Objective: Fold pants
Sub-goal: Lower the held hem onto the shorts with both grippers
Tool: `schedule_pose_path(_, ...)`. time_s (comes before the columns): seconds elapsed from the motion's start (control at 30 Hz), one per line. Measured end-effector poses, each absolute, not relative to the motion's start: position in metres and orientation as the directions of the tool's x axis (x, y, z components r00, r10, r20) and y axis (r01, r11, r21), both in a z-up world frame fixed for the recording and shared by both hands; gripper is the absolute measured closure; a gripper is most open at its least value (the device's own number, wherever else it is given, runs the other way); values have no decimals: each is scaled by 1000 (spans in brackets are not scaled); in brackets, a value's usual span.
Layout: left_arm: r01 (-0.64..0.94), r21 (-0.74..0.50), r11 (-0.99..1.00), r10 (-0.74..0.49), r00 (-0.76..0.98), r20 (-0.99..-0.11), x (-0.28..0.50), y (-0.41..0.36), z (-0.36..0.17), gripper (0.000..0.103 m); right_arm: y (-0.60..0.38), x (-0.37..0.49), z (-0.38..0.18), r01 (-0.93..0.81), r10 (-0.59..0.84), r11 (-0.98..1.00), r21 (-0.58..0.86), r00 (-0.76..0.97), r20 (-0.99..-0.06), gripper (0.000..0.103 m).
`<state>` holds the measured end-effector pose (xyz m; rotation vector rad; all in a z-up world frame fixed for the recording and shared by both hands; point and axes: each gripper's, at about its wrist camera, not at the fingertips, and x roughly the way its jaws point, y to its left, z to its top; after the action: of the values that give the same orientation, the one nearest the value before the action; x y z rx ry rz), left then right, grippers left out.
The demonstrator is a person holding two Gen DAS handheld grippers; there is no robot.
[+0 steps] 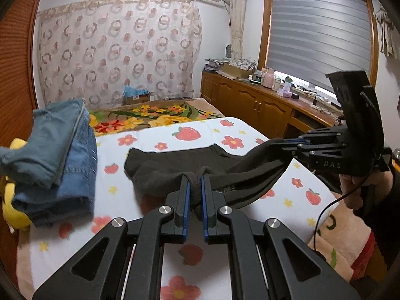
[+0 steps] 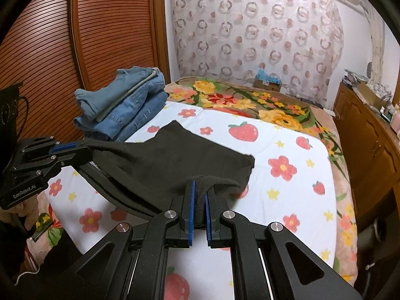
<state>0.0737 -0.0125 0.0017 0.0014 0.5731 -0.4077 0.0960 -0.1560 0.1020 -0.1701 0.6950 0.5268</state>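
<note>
Black pants (image 1: 170, 165) lie partly on the bed, their near edge lifted and stretched between my two grippers. In the left wrist view my left gripper (image 1: 194, 178) is shut on a bunched fold of the black fabric. My right gripper (image 1: 277, 143) comes in from the right, shut on the other end of the same edge, with a hand (image 1: 355, 187) on its handle. In the right wrist view my right gripper (image 2: 200, 190) pinches the pants (image 2: 175, 157), and my left gripper (image 2: 85, 150) clamps them at the left. The far part rests on the sheet.
A stack of folded jeans (image 1: 62, 155) (image 2: 125, 105) sits at the bed's left side beside a yellow plush toy (image 1: 12, 200). The white strawberry sheet (image 1: 200, 132) (image 2: 287, 175) covers the bed. A wooden cabinet (image 1: 250, 100) (image 2: 370, 137) runs along the right, and a slatted wardrobe (image 2: 75, 37) stands on the left.
</note>
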Motion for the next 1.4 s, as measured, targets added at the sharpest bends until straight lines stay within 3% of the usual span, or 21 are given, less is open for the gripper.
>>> schedule_pose_path(0.73,410,-125,904,-398,695,-598,32,-29,-31,94,-175,60,61,-485,445,863,141,598,-667,96)
schedule_pose_path(1.4,443,-118,889,-420,682,-599,7,-37,-17,94,-189,21,61,-482,482,855,193,600,-639,96)
